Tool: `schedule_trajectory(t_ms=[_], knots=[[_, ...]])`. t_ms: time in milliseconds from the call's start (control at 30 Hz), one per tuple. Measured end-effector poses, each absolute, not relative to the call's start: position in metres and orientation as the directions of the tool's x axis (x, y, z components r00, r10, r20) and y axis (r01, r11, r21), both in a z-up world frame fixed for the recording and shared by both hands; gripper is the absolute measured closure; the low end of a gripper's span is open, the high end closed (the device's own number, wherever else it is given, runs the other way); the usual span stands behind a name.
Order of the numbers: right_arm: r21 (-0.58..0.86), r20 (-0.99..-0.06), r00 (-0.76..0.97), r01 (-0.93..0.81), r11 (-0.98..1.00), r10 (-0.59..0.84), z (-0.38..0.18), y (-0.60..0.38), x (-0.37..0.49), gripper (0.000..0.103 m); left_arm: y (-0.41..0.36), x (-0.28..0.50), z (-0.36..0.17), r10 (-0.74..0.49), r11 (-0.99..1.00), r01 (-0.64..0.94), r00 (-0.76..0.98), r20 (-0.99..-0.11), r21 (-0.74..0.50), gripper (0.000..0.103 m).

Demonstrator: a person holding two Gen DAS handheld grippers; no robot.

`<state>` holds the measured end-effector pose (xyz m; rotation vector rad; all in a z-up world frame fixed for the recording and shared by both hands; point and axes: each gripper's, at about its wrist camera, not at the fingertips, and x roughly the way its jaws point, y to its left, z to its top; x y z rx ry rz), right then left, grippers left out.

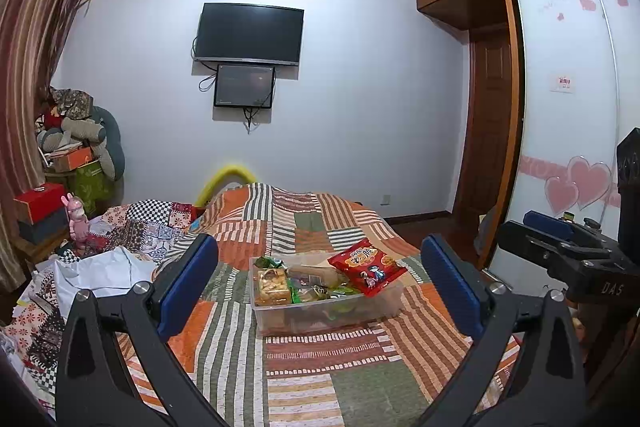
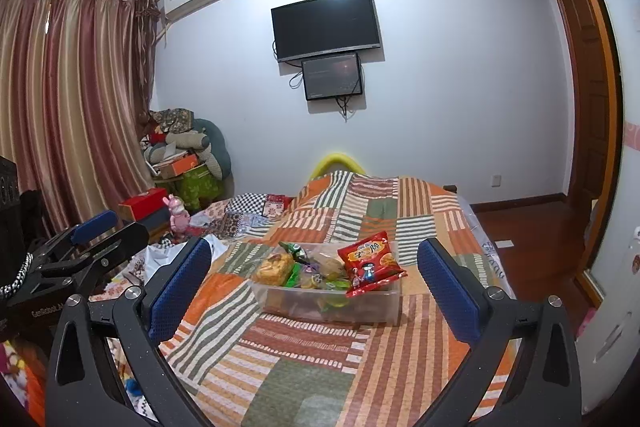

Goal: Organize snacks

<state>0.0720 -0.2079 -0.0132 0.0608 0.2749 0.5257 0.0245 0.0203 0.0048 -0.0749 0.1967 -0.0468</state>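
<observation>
A clear plastic box [image 1: 384, 309] [image 2: 384, 305] stands on the patchwork bedspread and holds several snack packs. A red snack bag [image 1: 367, 267] [image 2: 370, 263] lies tilted across its right rim. An orange-yellow pack [image 1: 272, 287] [image 2: 274, 267] and green wrappers sit at the box's left. My left gripper [image 1: 320, 283] is open, held back from the box with nothing between its blue pads. My right gripper [image 2: 316, 285] is open too, equally short of the box and empty. Each gripper shows at the edge of the other's view: the right gripper [image 1: 560, 239], the left gripper [image 2: 96, 243].
The striped bedspread [image 1: 304, 367] [image 2: 312, 359] covers the bed. Crumpled quilts and white cloth [image 1: 104, 267] lie at the left. A red box [image 2: 144, 203] and a pink toy [image 2: 178, 213] stand by the curtain. A wardrobe [image 1: 568, 87] and wooden floor [image 2: 532, 239] are to the right.
</observation>
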Motion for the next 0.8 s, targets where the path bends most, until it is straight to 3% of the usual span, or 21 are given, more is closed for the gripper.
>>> schedule_trajectory(t_ms=[800], knots=[[0.134,-0.255,0.837,-0.464,0.875,0.483,-0.011,-0.21,0.08,0.0,0.023,0.036,0.005,-0.063,0.995,0.044,0.972,-0.225,-0.088,0.0]])
